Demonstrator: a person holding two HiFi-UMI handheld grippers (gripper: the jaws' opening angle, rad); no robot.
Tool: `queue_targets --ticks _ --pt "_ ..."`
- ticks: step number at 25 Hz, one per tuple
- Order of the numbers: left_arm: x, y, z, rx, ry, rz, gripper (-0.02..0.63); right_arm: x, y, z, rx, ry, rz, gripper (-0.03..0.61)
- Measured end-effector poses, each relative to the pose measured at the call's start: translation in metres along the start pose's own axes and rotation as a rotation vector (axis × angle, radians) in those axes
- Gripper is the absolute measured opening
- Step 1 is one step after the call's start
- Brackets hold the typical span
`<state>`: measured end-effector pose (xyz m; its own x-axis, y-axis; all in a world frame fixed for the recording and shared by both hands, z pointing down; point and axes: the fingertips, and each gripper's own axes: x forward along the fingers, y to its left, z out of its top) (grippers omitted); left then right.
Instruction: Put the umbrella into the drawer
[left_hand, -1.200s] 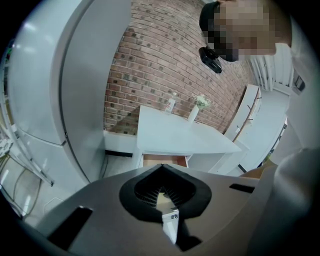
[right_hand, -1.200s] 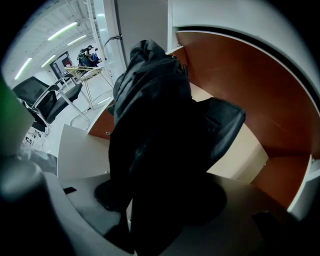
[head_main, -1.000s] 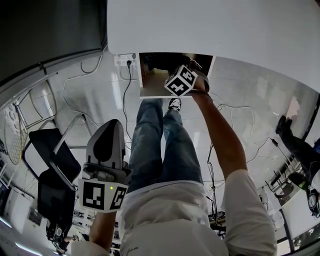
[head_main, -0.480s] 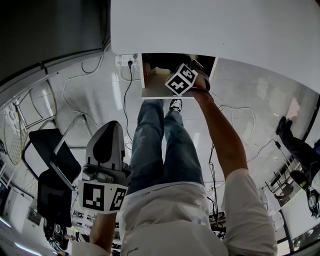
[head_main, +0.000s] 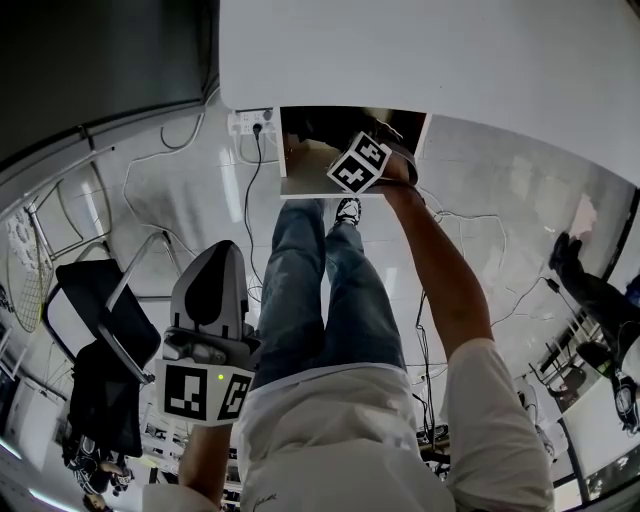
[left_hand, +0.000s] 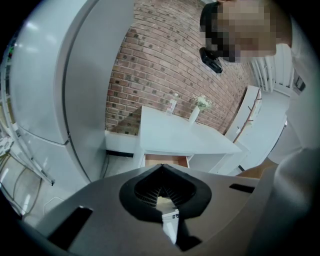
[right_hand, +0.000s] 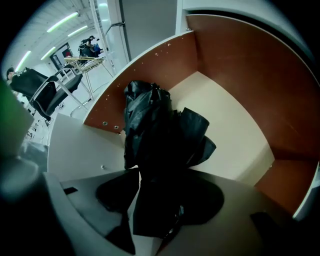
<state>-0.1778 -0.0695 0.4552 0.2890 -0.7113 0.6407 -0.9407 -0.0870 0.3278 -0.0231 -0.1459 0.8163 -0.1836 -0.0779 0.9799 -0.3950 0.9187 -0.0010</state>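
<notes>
My right gripper's (right_hand: 150, 220) jaws, wide apart but just closing slightly, flank the black folded fabric umbrella (right_hand: 160, 135) down in the open red-brown wooden drawer (right_hand: 240, 85), so lifting away could snag it back out; my left gripper's (left_hand: 161, 175) jaws sit pressed together.

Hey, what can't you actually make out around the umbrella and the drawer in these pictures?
- Head view: umbrella mostly hidden behind the marker cube of the right gripper.
- Right gripper view: whether the umbrella touches the drawer floor; its fabric covers that.
- Right gripper view: its near end blends into the black fingers; jaws apart, having just closed a little.
- Left gripper view: bottle label on the white table, too small.
</notes>
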Motion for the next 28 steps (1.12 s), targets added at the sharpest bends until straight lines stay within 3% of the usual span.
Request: queue_targets --ticks 6,9,13,20,28 --pt "-0.005 -0.005 0.009 0.007 -0.027 -0.009 0.018 -0.013 0.003 0.001 0.038 -0.021 0.007 0.208" --pt "-0.006 -0.011 0.009 0.010 -0.035 -0.015 0.018 -0.025 0.003 0.005 0.041 -0.049 -0.006 0.128" --pt "-0.005 -0.023 0.011 0.015 -0.046 -0.033 0.018 -0.042 -0.006 0.007 0.087 -0.093 -0.019 0.072" --pt "-0.015 -0.042 0.015 0.038 -0.071 -0.058 0.018 -0.072 -0.013 0.007 0.162 -0.159 -0.037 0.023" --pt "-0.025 -0.063 0.024 0.060 -0.099 -0.067 0.018 -0.108 -0.015 -0.001 0.206 -0.206 -0.048 0.018"
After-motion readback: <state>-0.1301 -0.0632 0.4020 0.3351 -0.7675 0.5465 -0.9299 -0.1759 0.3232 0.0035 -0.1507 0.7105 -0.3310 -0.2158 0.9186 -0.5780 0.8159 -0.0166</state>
